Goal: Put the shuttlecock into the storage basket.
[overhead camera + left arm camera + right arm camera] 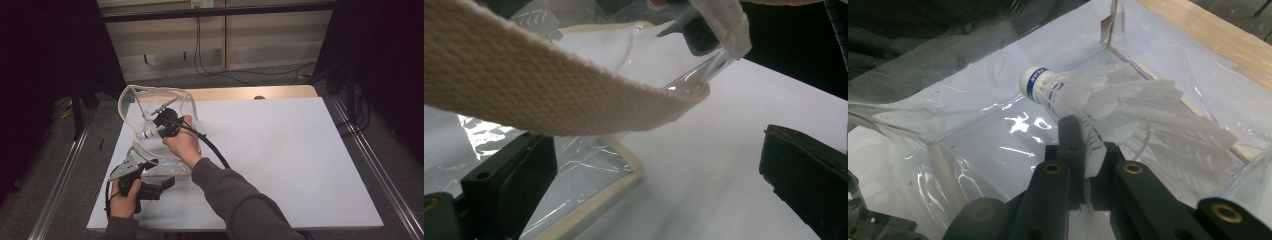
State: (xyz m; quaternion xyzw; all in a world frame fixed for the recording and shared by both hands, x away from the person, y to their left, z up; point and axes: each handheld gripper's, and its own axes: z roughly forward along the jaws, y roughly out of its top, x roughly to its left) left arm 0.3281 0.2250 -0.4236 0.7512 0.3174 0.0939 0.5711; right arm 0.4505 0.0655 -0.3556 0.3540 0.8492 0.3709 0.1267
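Observation:
A clear plastic bag (134, 98) with beige trim stands open at the left of the white table (280, 150). Inside it my right gripper (165, 126) is shut on the feathers of a white shuttlecock (148, 134). In the right gripper view the shuttlecock (1108, 97) points its blue-banded cork up and left, above the jaws of the right gripper (1083, 145). My left gripper (160, 173) rests at the bag's near edge with its jaws wide apart. In the left gripper view the bag's trimmed corner (624, 170) lies between the jaws of the left gripper (659, 160), unpressed.
A beige woven strap (549, 85) of the bag crosses close in front of the left gripper's camera. The right gripper's black cable (212, 147) trails over the table. A wooden strip (250, 92) borders the table's far edge, and metal rails run along both sides.

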